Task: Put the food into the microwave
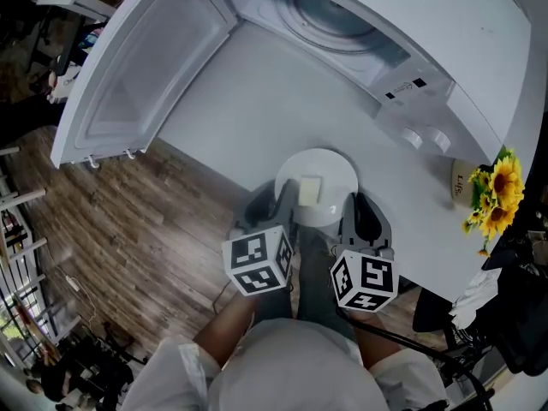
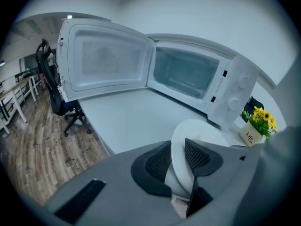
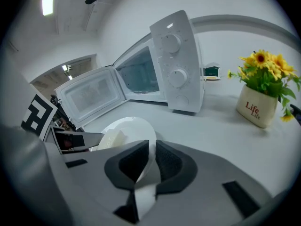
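The microwave door (image 1: 145,67) stands swung wide at the left, and the microwave (image 1: 342,24) cavity is open behind the white counter (image 1: 257,101). The left gripper (image 1: 276,202) pinches the left rim of a white plate (image 1: 330,171) at the counter's near edge. A pale square piece of food (image 1: 309,190) lies on the plate. The right gripper (image 1: 360,212) clamps the opposite rim. Further right is a sunflower pot (image 1: 463,181).
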The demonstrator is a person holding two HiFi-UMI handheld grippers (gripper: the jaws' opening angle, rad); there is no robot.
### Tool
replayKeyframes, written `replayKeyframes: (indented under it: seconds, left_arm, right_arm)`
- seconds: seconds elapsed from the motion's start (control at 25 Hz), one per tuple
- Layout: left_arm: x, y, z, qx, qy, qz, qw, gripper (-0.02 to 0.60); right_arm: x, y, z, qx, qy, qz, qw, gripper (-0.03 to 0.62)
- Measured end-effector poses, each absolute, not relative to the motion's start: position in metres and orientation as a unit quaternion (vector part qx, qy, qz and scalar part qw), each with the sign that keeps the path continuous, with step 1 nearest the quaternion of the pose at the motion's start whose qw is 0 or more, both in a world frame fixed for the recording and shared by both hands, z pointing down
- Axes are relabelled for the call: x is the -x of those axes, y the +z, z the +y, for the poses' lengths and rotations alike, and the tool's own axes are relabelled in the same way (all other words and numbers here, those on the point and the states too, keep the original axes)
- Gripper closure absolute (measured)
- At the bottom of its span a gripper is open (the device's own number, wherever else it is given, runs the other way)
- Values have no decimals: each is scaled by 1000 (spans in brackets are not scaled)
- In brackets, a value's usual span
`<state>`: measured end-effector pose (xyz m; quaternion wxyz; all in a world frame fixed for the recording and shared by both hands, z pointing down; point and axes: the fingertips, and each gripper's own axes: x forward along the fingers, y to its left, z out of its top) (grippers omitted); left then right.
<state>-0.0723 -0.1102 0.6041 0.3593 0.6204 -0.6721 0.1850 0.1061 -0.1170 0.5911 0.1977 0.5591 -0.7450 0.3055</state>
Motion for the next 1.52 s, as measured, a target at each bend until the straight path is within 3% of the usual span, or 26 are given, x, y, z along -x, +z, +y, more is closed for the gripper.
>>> replayKeyframes:
  seconds: [1.52]
  left_arm:
    - [147,481,-235,-658,99,-689,287,164]
  right_arm:
    - [-33,466,-240,-592,222,-767,113,542]
